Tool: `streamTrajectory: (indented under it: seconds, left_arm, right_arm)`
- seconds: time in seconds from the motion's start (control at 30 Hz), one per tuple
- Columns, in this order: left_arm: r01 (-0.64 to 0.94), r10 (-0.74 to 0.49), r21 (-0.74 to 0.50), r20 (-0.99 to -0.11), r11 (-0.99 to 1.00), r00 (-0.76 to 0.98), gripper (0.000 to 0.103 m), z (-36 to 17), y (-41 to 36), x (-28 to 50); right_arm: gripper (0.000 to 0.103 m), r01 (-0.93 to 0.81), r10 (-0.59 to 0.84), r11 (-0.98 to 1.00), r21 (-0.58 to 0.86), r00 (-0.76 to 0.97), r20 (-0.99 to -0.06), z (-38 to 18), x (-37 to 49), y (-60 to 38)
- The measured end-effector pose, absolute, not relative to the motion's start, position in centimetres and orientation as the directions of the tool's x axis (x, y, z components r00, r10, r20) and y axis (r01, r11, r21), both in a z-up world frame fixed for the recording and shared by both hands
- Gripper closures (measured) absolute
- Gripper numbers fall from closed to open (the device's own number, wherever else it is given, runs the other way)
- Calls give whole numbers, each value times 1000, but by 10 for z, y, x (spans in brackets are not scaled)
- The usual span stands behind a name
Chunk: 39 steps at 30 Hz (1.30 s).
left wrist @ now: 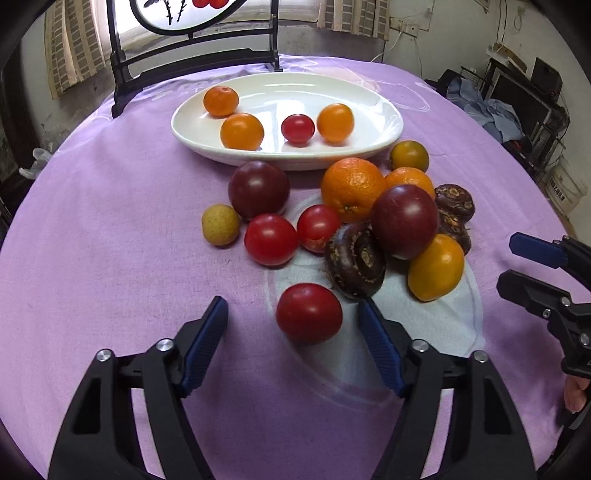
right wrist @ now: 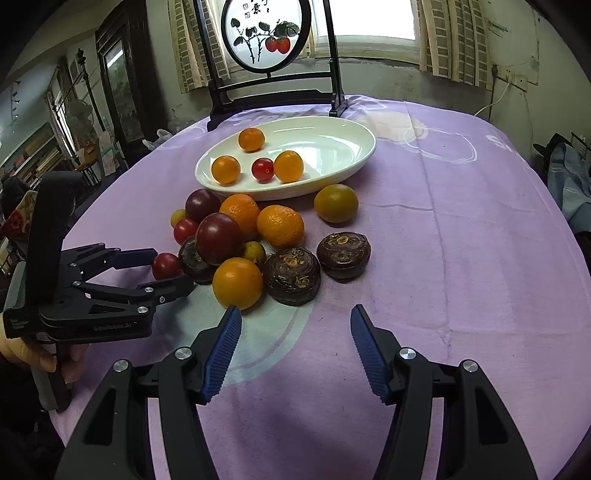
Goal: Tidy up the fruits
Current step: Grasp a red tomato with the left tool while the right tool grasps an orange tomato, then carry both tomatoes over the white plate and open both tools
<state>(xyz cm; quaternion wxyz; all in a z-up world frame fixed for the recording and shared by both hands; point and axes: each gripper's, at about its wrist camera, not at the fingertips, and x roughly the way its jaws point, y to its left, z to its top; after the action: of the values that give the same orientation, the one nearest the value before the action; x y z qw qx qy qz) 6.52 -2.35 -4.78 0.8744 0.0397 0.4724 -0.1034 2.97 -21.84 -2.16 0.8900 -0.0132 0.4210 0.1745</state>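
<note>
A white oval plate holds three orange fruits and one small red tomato. In front of it lies a pile of fruit on the purple cloth: oranges, dark purple plums, red tomatoes, dark water chestnuts and a yellow-orange tomato. My left gripper is open, its jaws on either side of a red tomato, not touching it. My right gripper is open and empty, just in front of the water chestnuts.
A black framed round screen stands behind the plate at the table's far edge. A small yellow fruit lies left of the pile. A greenish-orange fruit lies alone near the plate. The purple cloth covers the round table.
</note>
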Motion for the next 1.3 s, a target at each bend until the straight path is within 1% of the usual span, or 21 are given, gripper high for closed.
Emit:
streamTrajectory:
  seconds: [0.03, 0.1, 0.2, 0.53, 0.7, 0.9, 0.93, 1.0, 1.07, 1.17, 1.3]
  left_arm:
    - [236, -163, -39, -830, 971, 533, 58, -47, -24, 65]
    - [253, -179, -47, -829, 966, 530, 71, -45, -24, 66]
    - [258, -191, -59, -830, 964, 524, 71, -43, -24, 64]
    - [241, -219, -96, -795, 966, 565, 72, -23, -4, 44]
    - [233, -231, -115, -790, 966, 568, 72, -23, 4, 41]
    - [215, -226, -123, -792, 969, 567, 72, -25, 11, 43]
    - [213, -224, -122, -792, 969, 568, 72, -25, 12, 43]
    - [210, -221, -120, -792, 970, 569, 72, -24, 13, 43]
    - [206, -217, -118, -793, 971, 569, 72, -25, 14, 44]
    - [206, -215, -116, -798, 972, 563, 72, -25, 11, 44]
    - [210, -207, -103, -797, 972, 568, 72, -20, 9, 46]
  right_arm:
    - [41, -324, 301, 938, 124, 582, -755, -22, 30, -218]
    - [41, -328, 302, 937, 123, 578, -758, -22, 29, -216]
    - [41, -343, 312, 931, 126, 567, -762, -21, 26, -211]
    - [41, -410, 362, 898, 160, 481, -799, -33, 25, -173]
    - [41, -371, 342, 912, 174, 456, -822, -42, 39, -164]
    - [42, -331, 308, 930, 158, 472, -826, -43, 52, -152]
    - [43, -323, 304, 933, 158, 474, -826, -44, 54, -151]
    - [50, -304, 286, 941, 147, 484, -827, -44, 55, -150]
    - [66, -281, 260, 951, 130, 497, -828, -44, 56, -152]
    - [66, -269, 287, 948, 171, 487, -825, -44, 57, -162]
    - [66, -286, 307, 941, 182, 493, -814, -37, 46, -171]
